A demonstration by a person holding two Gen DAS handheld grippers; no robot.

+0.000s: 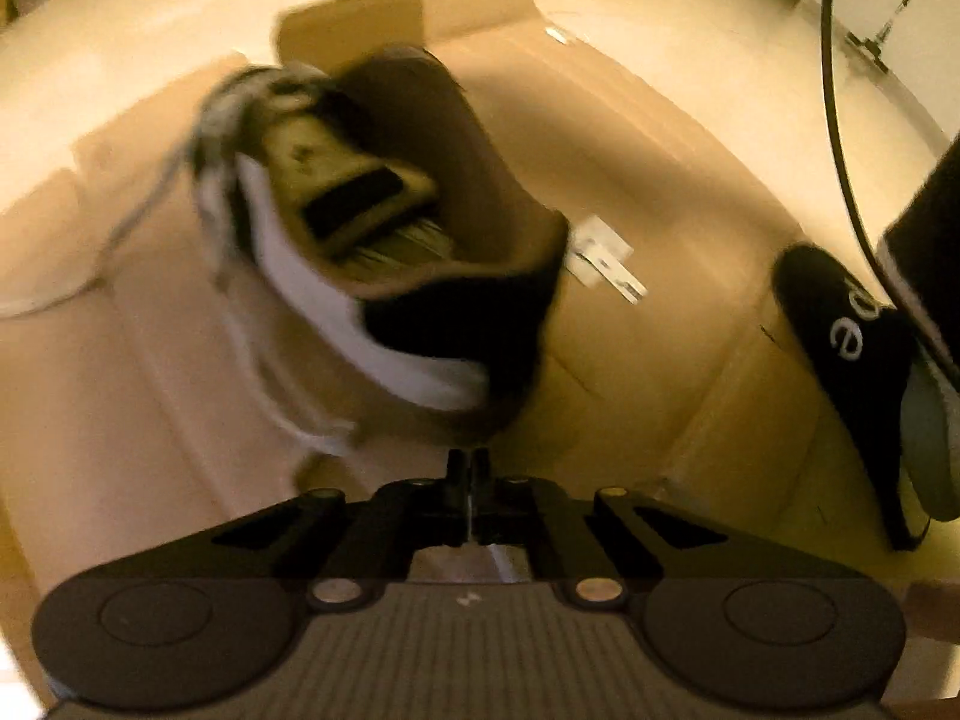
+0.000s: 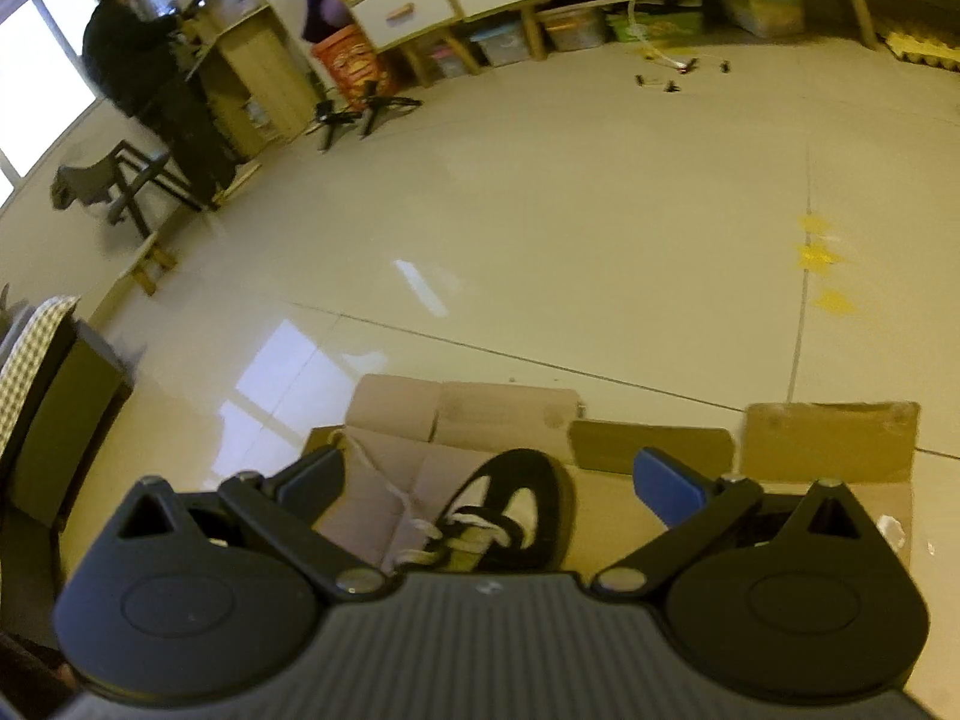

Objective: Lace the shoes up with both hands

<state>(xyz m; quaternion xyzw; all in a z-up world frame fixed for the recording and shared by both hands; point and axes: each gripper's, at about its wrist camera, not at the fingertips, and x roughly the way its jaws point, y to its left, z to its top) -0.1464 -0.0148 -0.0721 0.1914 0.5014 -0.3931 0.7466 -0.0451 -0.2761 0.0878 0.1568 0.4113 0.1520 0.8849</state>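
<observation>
A black and white shoe (image 1: pixel 384 252) lies blurred on flattened cardboard (image 1: pixel 660 180), heel toward me, its tan tongue showing inside. A white lace (image 1: pixel 120 228) trails off to the left. My left gripper (image 1: pixel 471 468) is shut, its tips right against the heel's edge; I cannot tell whether they pinch anything. In the right wrist view the same shoe (image 2: pixel 510 510) sits low between the fingers, toe away from me, with its lace (image 2: pixel 384 480) running off to the left. My right gripper (image 2: pixel 489 480) stands open above it, holding nothing, and its blue pads (image 2: pixel 666 480) are wide apart.
A person's foot in a black slipper (image 1: pixel 840 348) rests on the cardboard's right edge, beside a dark cable (image 1: pixel 831 120). A paper label (image 1: pixel 606 258) lies by the shoe. Tiled floor (image 2: pixel 540 210) stretches beyond the cardboard (image 2: pixel 480 414) to shelves (image 2: pixel 540 0), where a person (image 2: pixel 138 60) stands.
</observation>
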